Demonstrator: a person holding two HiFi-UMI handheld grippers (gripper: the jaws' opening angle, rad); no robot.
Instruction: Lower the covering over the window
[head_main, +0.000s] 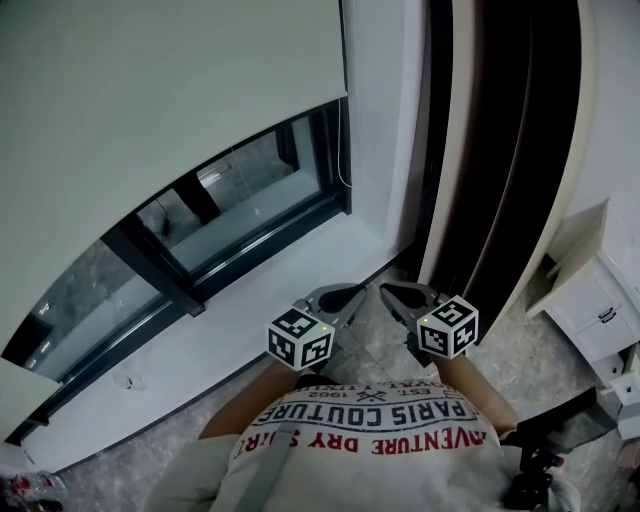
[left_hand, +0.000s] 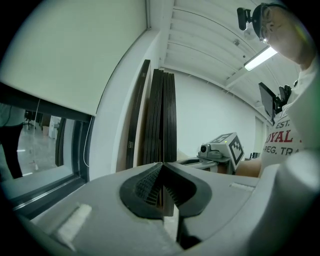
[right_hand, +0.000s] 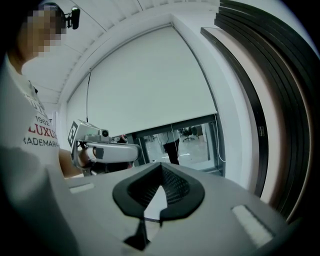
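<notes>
A pale roller blind (head_main: 170, 90) covers the upper part of the window, and a strip of glass (head_main: 240, 210) below its bottom edge is bare. A thin pull cord (head_main: 340, 150) hangs at the window's right side. My left gripper (head_main: 345, 295) and right gripper (head_main: 395, 292) are held side by side close to my body, above the sill (head_main: 250, 310) and well short of blind and cord. Both are shut with nothing between the jaws. The left gripper (left_hand: 162, 165) faces the blind (left_hand: 65, 50) and cord (left_hand: 89, 145). The right gripper (right_hand: 161, 164) faces the blind (right_hand: 150, 85).
Several dark long panels (head_main: 500, 150) lean against the wall to the right of the window. A white cabinet (head_main: 590, 290) stands at the far right. A black stand (head_main: 545, 440) sits on the floor by my right side.
</notes>
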